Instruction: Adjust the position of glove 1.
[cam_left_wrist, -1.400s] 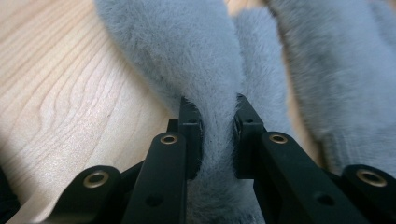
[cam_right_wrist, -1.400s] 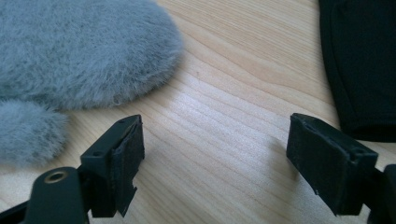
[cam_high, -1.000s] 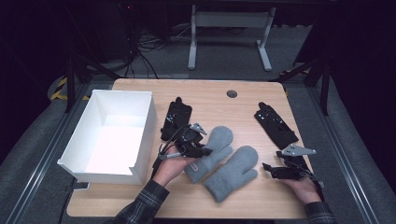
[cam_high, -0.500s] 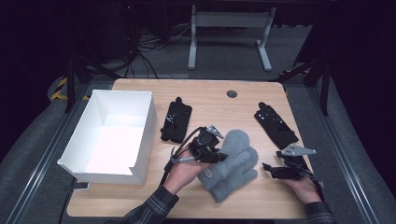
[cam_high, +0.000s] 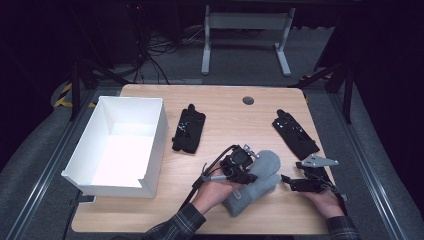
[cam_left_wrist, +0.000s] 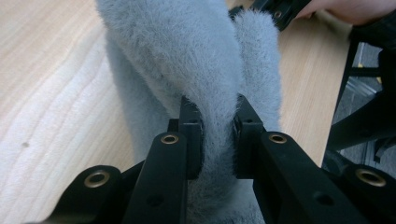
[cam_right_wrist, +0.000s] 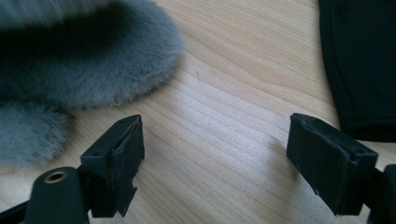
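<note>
Left hand-held gripper (cam_left_wrist: 212, 135) is clenched on the grey mitten (cam_left_wrist: 187, 60), folded over its twin; right hand-held gripper (cam_right_wrist: 215, 158) gapes released just beside them

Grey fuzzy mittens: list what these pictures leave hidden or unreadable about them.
- High view: the left gripper and the hand behind it cover the stacked grey mittens; how the lower mitten lies underneath cannot be told.
- Left gripper view: the jaws pinch one mitten; its cuff end runs off the bottom edge.
- Right gripper view: the grey fur is blurred and cut off by the top and left edges; which mitten it is cannot be told.
</note>
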